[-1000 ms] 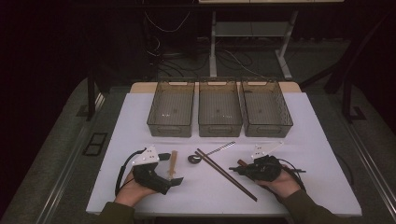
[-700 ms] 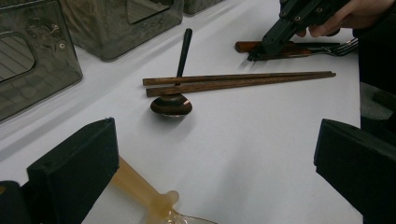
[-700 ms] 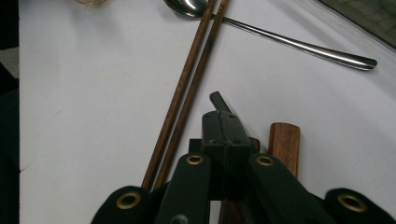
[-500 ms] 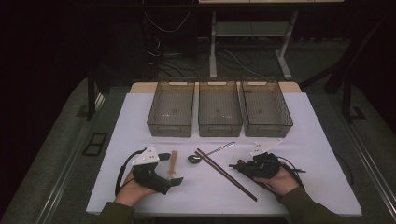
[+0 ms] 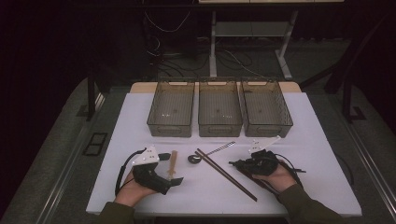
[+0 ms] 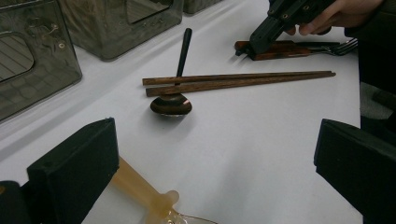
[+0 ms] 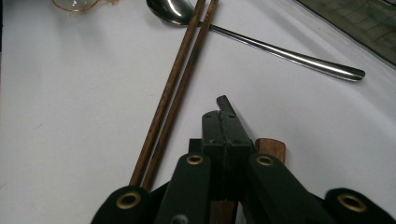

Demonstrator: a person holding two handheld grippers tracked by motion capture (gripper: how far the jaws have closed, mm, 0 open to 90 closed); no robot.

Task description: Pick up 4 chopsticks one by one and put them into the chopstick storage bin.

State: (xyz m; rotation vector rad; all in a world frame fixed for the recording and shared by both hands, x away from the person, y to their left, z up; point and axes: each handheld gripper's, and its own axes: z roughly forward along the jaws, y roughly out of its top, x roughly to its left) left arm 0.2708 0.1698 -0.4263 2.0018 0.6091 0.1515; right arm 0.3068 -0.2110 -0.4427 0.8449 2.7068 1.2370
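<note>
1. Above the table [image 5: 322, 140], the high view shows the left tool [image 5: 170, 169] beside an amber-handled utensil [image 5: 173, 161]; the right tool [image 5: 237, 163] sits just right of the chopsticks [image 5: 226, 174].
2. Left gripper view: its jaws stand wide apart, the amber-handled utensil by the left jaw, the spoon [image 6: 172, 103] ahead.
3. Right gripper view: the jaws are pressed together (nothing between them), directly over a wooden-handled fork [image 7: 270, 148].
</note>
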